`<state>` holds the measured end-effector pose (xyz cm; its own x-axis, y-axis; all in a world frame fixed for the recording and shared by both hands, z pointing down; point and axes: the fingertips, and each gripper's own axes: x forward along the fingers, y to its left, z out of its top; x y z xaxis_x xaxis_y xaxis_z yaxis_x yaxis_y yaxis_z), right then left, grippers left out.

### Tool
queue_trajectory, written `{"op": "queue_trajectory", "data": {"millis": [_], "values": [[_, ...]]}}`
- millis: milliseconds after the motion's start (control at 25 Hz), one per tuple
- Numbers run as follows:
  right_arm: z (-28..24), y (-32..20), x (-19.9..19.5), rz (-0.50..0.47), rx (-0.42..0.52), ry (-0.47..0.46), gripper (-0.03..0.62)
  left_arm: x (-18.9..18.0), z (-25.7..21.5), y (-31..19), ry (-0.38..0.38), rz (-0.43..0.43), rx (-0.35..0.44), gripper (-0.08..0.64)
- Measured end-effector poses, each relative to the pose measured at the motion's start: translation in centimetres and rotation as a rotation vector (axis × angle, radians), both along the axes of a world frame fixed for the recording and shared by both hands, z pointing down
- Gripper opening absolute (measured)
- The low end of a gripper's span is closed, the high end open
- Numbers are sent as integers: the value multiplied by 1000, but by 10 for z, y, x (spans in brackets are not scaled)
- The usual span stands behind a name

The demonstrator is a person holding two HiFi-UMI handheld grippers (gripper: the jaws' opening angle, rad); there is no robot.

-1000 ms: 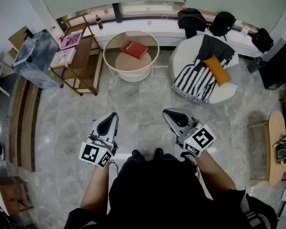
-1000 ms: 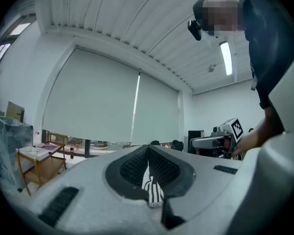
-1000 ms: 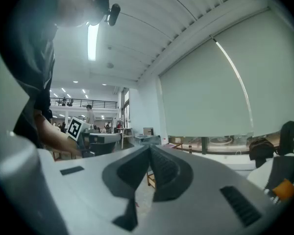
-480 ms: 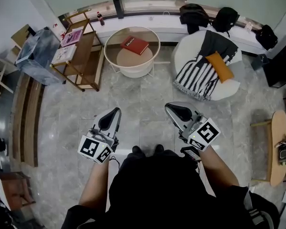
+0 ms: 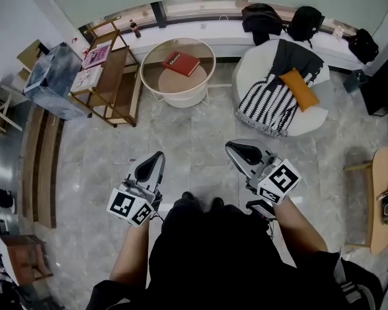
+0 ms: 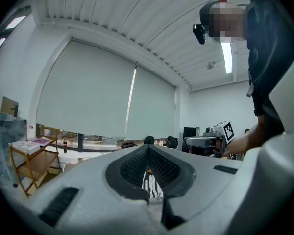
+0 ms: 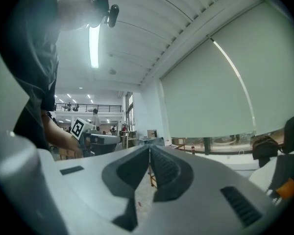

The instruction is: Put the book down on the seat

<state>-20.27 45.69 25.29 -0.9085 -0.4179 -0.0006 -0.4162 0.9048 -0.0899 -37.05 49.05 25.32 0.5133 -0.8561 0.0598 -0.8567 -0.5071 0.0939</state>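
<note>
Head view: book [image 5: 180,62] on table [image 5: 146,71], far ahead of closed, empty left gripper [image 5: 156,157] and right gripper [image 5: 232,148].

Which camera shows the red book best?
The head view. It looks down on the red book, which lies flat on the round white table with its whole cover showing. The left gripper view and the right gripper view look across the room at a low angle, and the book can't be made out in either.
</note>
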Motion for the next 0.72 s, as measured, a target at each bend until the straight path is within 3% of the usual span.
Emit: {"op": "queue_trajectory", "data": {"millis": [320,720], "values": [[10,-24,27,74,-66,-16,31,12,-2,-25,13,27,-3,21],[23,-60,65,183,-102,-17,31,50,15,-84,39,135,-25,21]]}}
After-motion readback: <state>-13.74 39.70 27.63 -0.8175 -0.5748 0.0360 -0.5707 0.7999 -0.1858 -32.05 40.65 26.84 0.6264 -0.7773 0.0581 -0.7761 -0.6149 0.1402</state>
